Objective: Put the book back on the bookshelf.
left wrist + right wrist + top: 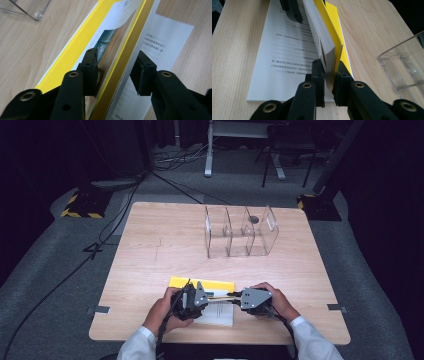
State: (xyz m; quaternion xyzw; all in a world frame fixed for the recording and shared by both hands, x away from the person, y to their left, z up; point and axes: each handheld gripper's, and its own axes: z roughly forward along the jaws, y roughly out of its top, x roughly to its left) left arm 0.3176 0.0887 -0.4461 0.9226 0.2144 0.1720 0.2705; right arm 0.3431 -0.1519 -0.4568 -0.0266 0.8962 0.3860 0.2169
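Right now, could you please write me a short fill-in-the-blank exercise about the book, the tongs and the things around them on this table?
1. The book held on edge between the two tongs has a cover coloured ____.
2. The right tongs are shut on the book's ____ edge, where the paper block shows.
3. Under the book lies a white printed ____.
4. The clear organiser at the far side of the wooden table holds ____.

Missing words: yellow; page; sheet; nothing

- a clear acrylic file holder (241, 233) stands upright at the far side of the wooden worktop (150, 250);
- black cables (107, 227) trail over the grey floor (45, 275)
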